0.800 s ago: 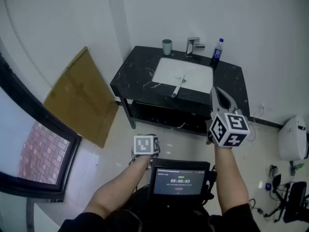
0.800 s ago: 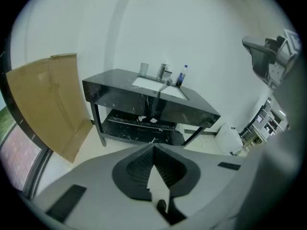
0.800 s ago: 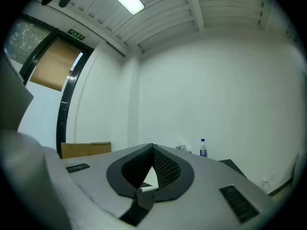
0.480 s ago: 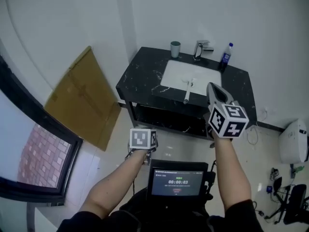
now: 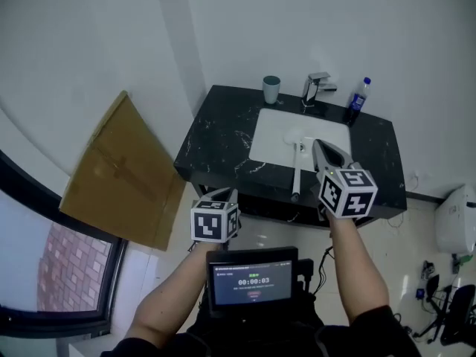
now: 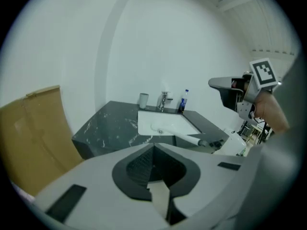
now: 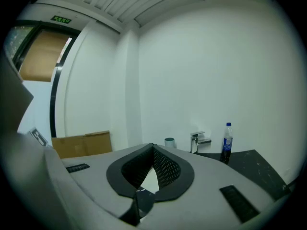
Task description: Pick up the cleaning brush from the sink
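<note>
Standing beside cardboard (image 5: 123,173), black marbled counter (image 5: 216,136) holds sink (image 5: 269,138).

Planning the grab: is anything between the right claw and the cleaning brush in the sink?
Nothing visible does. In the head view the right claw, shut, shows just right of the cleaning brush, whose handle juts over the front edge of the counter. The cup, faucet and bottle stand behind the sink.

Plain white walls (image 5: 387,21) meet a pale floor (image 5: 268,233), with a black white-veined stone desk (image 5: 216,136) against the far wall. A flat brown cardboard sheet (image 5: 123,173) leans on the left wall beside a dark-framed window (image 5: 67,274) showing red brick paving.
</note>
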`<state>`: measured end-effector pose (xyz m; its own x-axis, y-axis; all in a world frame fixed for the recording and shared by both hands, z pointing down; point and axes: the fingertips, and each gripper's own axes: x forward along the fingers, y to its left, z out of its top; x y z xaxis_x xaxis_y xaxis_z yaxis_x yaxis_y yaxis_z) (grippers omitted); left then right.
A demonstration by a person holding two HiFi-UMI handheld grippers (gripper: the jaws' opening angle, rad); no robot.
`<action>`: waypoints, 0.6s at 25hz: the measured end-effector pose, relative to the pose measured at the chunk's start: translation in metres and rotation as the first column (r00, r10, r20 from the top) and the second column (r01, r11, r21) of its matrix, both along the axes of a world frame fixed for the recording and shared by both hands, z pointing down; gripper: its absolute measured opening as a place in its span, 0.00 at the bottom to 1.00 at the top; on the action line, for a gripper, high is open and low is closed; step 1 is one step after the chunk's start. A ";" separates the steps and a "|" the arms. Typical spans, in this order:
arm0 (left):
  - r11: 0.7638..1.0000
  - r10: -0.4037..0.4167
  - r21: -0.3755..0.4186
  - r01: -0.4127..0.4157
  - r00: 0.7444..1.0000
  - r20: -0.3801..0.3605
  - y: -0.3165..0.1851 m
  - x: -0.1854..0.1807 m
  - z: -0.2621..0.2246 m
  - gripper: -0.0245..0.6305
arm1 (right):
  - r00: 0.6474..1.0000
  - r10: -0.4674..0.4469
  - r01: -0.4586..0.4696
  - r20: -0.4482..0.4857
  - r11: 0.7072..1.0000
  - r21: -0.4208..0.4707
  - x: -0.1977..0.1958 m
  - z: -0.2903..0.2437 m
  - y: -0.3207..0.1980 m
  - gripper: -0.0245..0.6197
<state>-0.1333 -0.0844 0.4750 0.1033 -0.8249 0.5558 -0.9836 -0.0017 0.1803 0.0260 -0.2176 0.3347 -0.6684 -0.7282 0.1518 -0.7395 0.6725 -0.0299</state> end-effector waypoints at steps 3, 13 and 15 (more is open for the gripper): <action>0.996 0.063 0.066 -0.068 0.996 0.069 -0.041 -0.038 -0.015 0.05 | 0.998 0.049 -0.049 -0.029 0.999 -0.001 -0.024 0.011 -0.035 0.05; 0.967 0.224 0.097 -0.237 0.966 0.128 -0.126 -0.126 -0.015 0.05 | 0.978 0.171 -0.188 -0.121 0.972 -0.142 -0.079 0.082 -0.119 0.05; 0.961 0.244 0.096 -0.258 0.960 0.139 -0.141 -0.127 -0.014 0.05 | 0.968 0.174 -0.207 -0.180 0.961 -0.184 -0.079 0.103 -0.140 0.05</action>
<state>-0.2606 -0.2250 0.4605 0.2510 -0.8387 0.4833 -0.9634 -0.2648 0.0407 -0.0530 -0.3576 0.4381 -0.4754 -0.7832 0.4008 -0.8591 0.5114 -0.0196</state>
